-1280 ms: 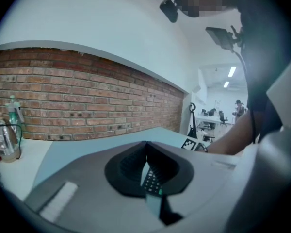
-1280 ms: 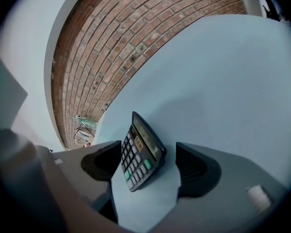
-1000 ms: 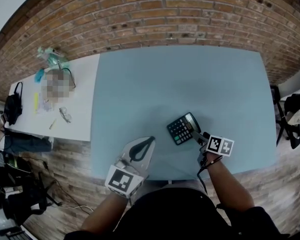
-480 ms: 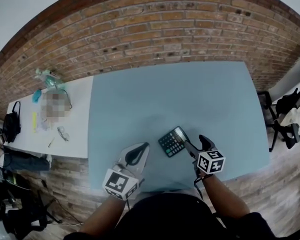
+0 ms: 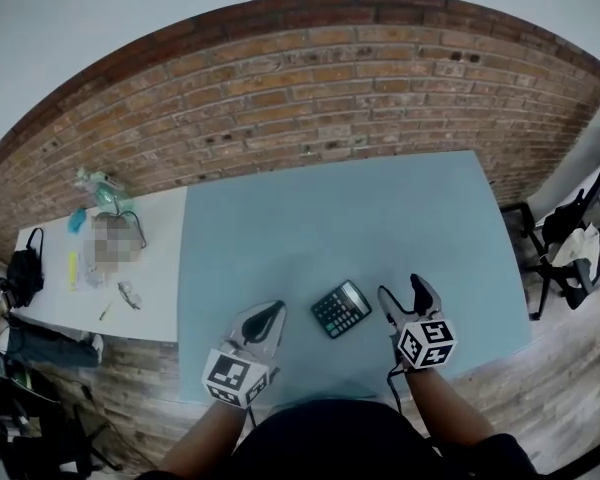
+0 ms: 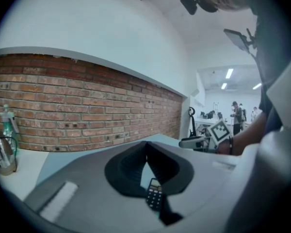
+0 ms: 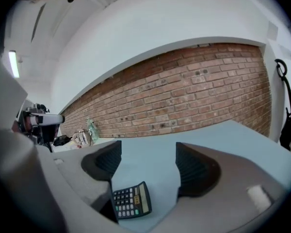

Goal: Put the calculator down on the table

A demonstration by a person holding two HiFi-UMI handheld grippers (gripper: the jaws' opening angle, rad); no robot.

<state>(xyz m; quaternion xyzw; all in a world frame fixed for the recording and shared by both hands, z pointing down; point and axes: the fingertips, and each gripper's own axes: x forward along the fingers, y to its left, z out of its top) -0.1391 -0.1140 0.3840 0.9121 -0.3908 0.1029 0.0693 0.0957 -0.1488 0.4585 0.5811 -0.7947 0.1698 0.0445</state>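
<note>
A black calculator [image 5: 341,308] lies flat on the light blue table [image 5: 330,218], near its front edge. My right gripper [image 5: 403,293] hovers just to the calculator's right, jaws open and holding nothing. In the right gripper view the calculator [image 7: 131,201] rests below and left of the spread jaws of the right gripper [image 7: 148,161]. My left gripper [image 5: 269,316] sits to the calculator's left with its jaws shut and empty. Through the left gripper [image 6: 146,152] I see the calculator [image 6: 154,194] lying on the table beyond.
A white side table [image 5: 110,258] stands to the left with bottles [image 5: 100,186] and small items. A brick wall [image 5: 310,98] runs behind the tables. A chair [image 5: 570,233] with clothes stands at the right. A black bag [image 5: 24,253] sits at the far left.
My right gripper opened and let go of the calculator, which now lies flat on the table. The right gripper drew back to the right. The head view tilted up.
</note>
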